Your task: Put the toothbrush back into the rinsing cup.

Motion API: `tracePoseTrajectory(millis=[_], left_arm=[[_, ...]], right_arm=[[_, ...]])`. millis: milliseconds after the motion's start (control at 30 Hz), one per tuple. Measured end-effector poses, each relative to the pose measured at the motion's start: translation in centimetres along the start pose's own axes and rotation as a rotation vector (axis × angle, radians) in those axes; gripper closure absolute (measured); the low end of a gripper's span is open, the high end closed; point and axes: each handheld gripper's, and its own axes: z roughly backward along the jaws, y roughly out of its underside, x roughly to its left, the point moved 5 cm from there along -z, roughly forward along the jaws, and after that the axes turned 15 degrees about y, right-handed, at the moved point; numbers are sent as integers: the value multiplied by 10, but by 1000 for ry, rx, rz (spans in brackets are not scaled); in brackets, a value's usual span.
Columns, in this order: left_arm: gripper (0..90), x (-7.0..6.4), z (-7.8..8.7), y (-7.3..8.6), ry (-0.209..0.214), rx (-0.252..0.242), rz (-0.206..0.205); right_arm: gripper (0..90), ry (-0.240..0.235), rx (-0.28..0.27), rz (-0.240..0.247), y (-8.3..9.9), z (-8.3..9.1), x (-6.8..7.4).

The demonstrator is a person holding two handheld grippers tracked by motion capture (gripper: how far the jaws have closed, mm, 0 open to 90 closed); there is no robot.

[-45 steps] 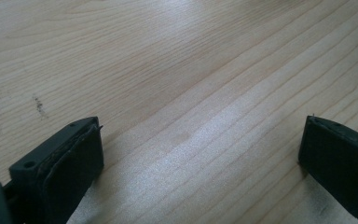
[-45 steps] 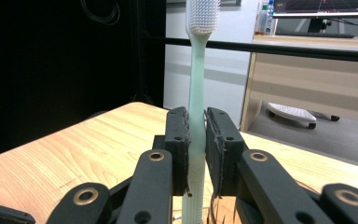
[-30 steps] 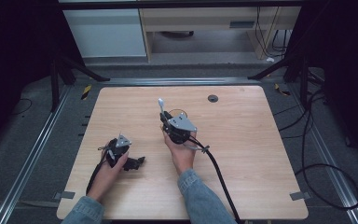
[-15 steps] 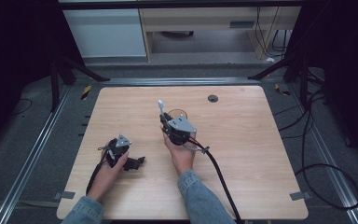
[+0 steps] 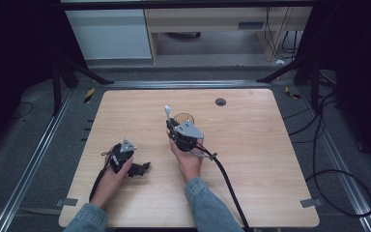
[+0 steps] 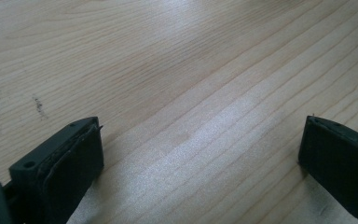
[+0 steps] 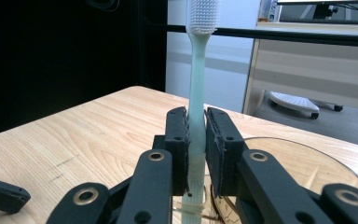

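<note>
Table: a light wood tabletop [image 5: 251, 159] fills the middle of the high view, with a small dark round fitting [image 5: 220, 101] near its upper edge, right of centre.
Right gripper: the right gripper [image 5: 170, 126] sits just left of the table's centre in the high view, held by the person's right hand [image 5: 188, 162]; its thick black cable [image 5: 227, 181] trails to the lower edge of the frame.
Right jaws: closed on a toothbrush, one pad on each side of the handle, seen at the centre of the right gripper view.
Toothbrush: a pale green toothbrush [image 7: 196, 93] stands upright, its white bristle head at the top centre of the right gripper view; in the high view it rises above the gripper.
Cup: a brown-tinted clear cup [image 5: 184, 118] sits just beside the right gripper in the high view; its rim shows at the lower right of the right gripper view, just beside the toothbrush's lower end.
Left gripper: the left gripper [image 5: 140, 168] lies low at the lower left of the table in the high view, in the left hand [image 5: 113, 169].
Left jaws: wide apart with nothing between them; bare wood shows in the gap in the left gripper view.
</note>
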Motion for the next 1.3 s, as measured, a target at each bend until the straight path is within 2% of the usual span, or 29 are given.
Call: tracePoseTrajectory(millis=[767,1300], left_arm=[[0,0,0,0,0,0,2],[0,0,0,0,0,0,1]], right_arm=[[793,-10,23,52,2,0,3],[784,-18,31,68,4,-1,4]])
